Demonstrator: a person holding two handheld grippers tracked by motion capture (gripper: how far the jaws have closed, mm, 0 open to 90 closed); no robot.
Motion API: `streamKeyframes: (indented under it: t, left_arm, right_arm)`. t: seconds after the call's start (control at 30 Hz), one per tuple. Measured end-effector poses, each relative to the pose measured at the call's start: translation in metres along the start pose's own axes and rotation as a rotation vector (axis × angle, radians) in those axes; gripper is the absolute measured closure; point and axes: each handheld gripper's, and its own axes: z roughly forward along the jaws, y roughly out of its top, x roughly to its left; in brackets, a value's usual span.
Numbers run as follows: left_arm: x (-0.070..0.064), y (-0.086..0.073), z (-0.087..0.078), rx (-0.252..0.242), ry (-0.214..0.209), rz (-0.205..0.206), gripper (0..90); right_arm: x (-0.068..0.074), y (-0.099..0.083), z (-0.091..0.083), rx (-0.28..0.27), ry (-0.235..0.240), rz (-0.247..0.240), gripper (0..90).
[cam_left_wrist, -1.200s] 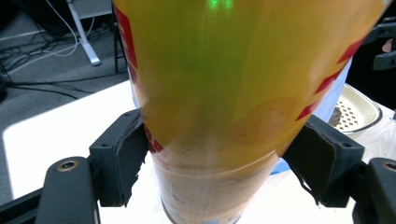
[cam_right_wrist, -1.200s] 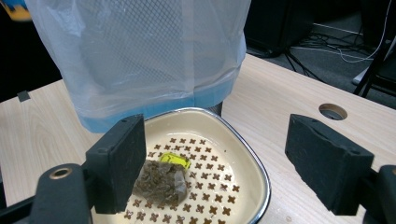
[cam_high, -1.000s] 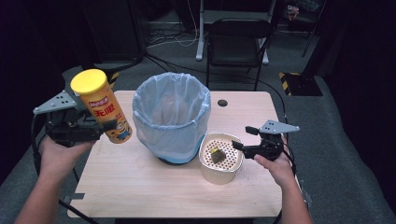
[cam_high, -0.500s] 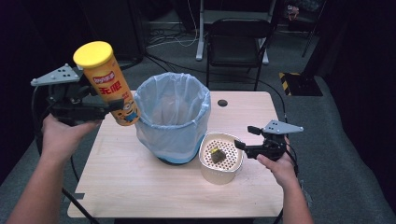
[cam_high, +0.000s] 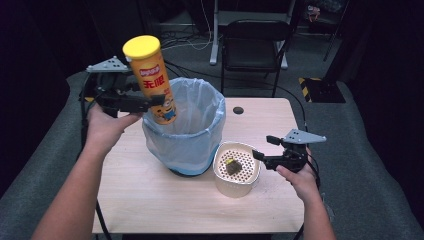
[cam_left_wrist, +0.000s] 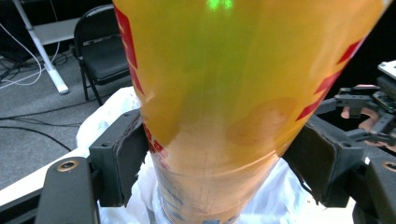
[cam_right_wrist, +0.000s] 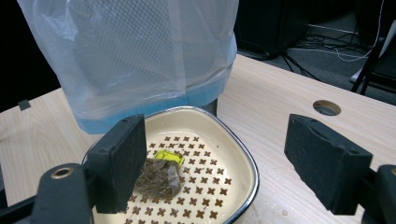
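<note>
A tall yellow chips can (cam_high: 150, 79) with a yellow lid is held upright in the air by my left gripper (cam_high: 145, 101), which is shut on its lower half. The can (cam_left_wrist: 233, 93) hangs over the left rim of a waste bin lined with a pale blue bag (cam_high: 189, 125). My right gripper (cam_high: 261, 148) stands open at the right edge of a cream perforated bowl (cam_high: 244, 184). In that bowl (cam_right_wrist: 229, 154) lies a used tea bag (cam_right_wrist: 161, 176) with a yellow tag, just ahead of the open jaws.
The bin (cam_right_wrist: 135, 51) stands mid-table on a light wooden table (cam_high: 150, 200) with a round cable hole (cam_high: 238, 110) behind it. A black folding chair (cam_high: 255, 45) and floor cables lie beyond the far edge.
My left gripper has lifted the can from beside the bin and carried it up and right, over the bin's left rim. The right gripper has barely moved.
</note>
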Motion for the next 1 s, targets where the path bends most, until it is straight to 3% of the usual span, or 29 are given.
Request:
streamKeyframes:
  t: [0.27,0.5,0.83,1.0]
  left_arm:
    - [-0.001,-0.002,0.036,0.005,-0.019,0.002,23.8]
    - [0.002,-0.011,0.058,0.025,-0.034,-0.021,23.8]
    - [0.006,-0.015,0.078,0.106,-0.033,-0.041,23.6]
    - [0.007,-0.017,0.088,0.170,-0.023,-0.056,23.6]
  right_arm:
    - [-0.003,-0.002,0.000,0.002,-0.001,0.014,20.9]
    - [-0.003,-0.003,0.001,0.003,0.001,0.020,21.1]
    - [-0.004,-0.003,0.000,-0.001,0.002,0.020,21.2]
    - [-0.005,-0.004,0.000,-0.009,0.006,0.021,21.3]
